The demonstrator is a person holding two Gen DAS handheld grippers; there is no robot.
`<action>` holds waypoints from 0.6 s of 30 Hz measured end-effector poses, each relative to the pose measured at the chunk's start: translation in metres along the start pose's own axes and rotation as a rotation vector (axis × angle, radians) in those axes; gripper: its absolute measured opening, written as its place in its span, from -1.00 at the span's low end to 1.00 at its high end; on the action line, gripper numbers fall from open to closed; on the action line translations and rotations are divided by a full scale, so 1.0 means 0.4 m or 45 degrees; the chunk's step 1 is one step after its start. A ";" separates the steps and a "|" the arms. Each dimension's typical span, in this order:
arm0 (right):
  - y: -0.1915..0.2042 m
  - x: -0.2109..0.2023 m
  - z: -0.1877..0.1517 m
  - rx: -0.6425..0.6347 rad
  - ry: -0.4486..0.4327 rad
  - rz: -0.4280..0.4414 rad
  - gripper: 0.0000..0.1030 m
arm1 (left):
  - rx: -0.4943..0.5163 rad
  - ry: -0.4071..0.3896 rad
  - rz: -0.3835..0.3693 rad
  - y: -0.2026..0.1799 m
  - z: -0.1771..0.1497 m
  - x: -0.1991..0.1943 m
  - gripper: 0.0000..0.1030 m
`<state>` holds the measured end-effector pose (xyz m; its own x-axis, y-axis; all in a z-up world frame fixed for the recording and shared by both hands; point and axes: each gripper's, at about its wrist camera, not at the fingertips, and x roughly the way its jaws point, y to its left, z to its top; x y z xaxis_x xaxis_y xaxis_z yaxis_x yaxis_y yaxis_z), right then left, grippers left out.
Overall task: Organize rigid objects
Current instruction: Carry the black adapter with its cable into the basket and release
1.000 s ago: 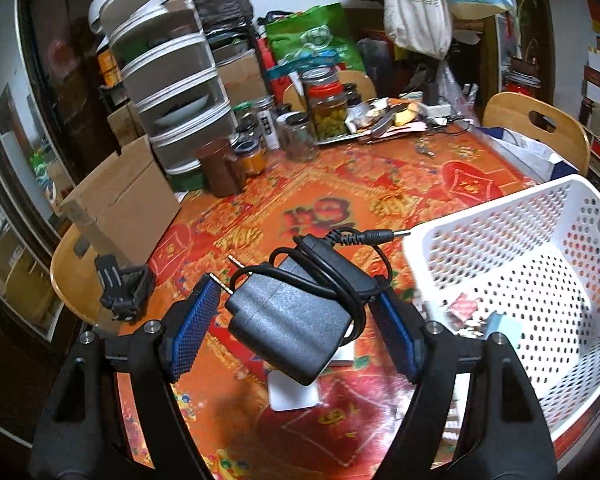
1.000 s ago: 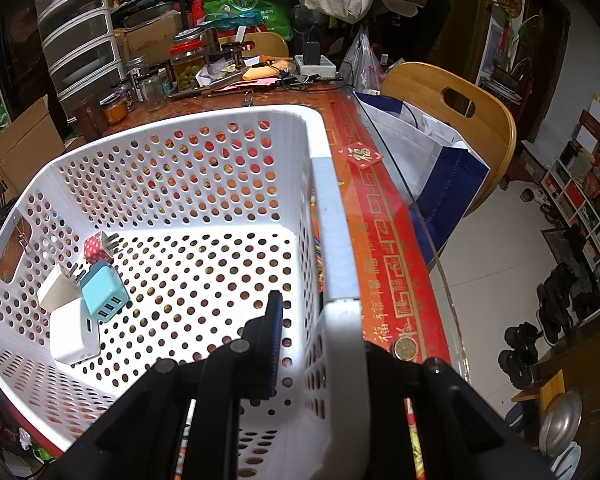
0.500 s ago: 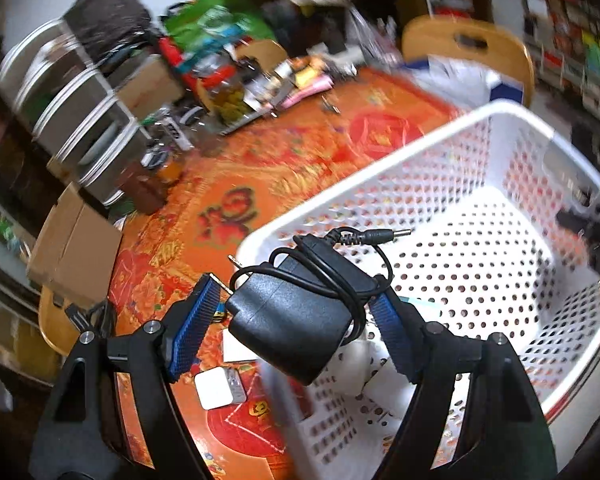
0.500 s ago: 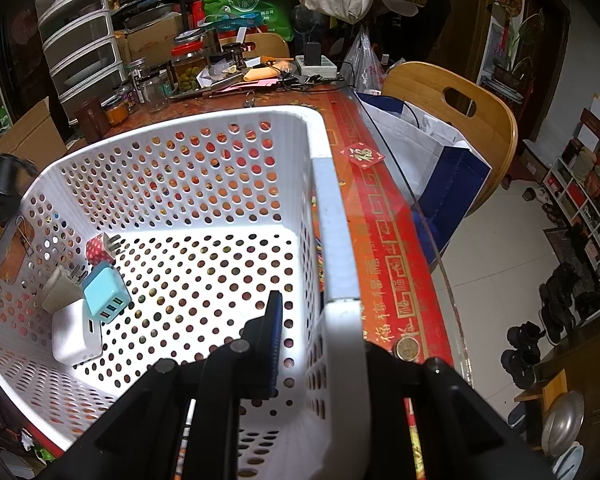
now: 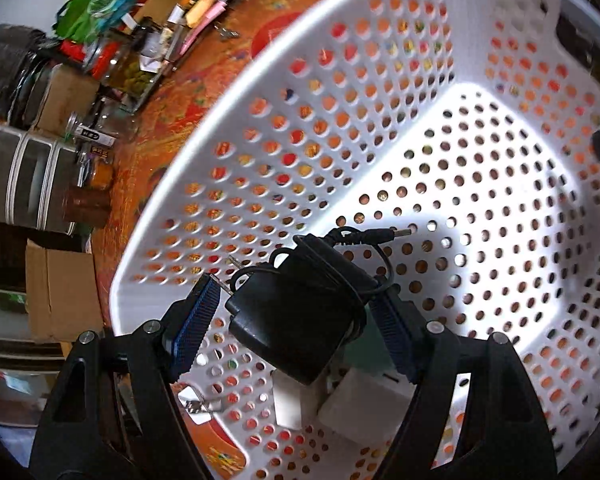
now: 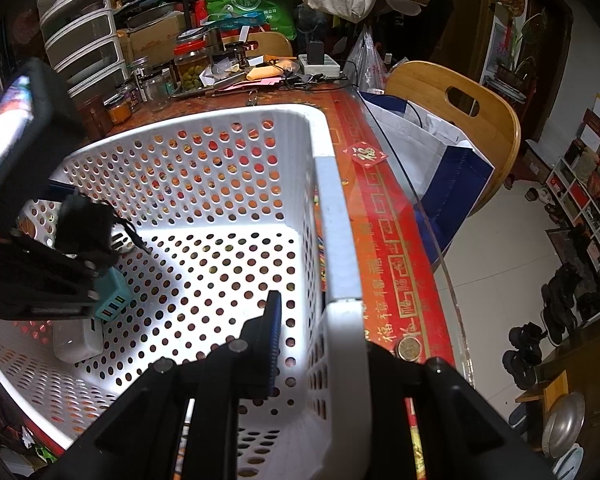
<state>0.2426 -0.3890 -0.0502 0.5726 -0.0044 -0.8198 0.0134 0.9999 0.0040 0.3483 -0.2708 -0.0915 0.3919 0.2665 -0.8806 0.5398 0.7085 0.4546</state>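
My left gripper (image 5: 296,320) is shut on a black power adapter (image 5: 296,312) with its cord wound round it, and holds it above the floor of the white perforated basket (image 5: 260,92). It also shows in the right wrist view (image 6: 86,226) at the basket's left side. White chargers (image 5: 364,404) lie under it. A teal charger (image 6: 110,298) and a white one (image 6: 76,340) lie in the basket. My right gripper (image 6: 320,344) is shut on the basket's right wall (image 6: 338,216); its outer finger is hidden behind the wall.
Jars (image 6: 190,66), drawer units (image 6: 80,36), bags and clutter crowd the far side of the red patterned table (image 6: 380,208). A wooden chair (image 6: 460,108) with a white and blue bag stands right. A cardboard box (image 5: 60,292) sits left of the basket.
My left gripper has carried the black adapter from over the table into the basket, low over the chargers. The right gripper has kept its hold on the basket wall.
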 end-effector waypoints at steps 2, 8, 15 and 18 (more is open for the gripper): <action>0.000 0.000 0.000 0.000 0.000 0.000 -0.65 | 0.024 0.036 0.008 -0.012 0.007 0.025 0.46; -0.001 0.000 0.000 0.000 0.001 -0.002 -0.65 | 0.038 -0.022 0.046 -0.009 -0.011 0.020 0.60; -0.002 0.004 -0.003 0.002 0.013 -0.007 -0.65 | -0.089 -0.261 -0.013 0.078 -0.084 -0.105 0.92; -0.004 0.002 -0.007 0.007 0.012 -0.008 -0.65 | -0.219 -0.399 -0.108 0.167 -0.175 -0.168 0.92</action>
<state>0.2407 -0.3906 -0.0527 0.5645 -0.0102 -0.8254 0.0214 0.9998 0.0023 0.3061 -0.1955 -0.0113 0.5752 0.0078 -0.8180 0.4571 0.8262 0.3293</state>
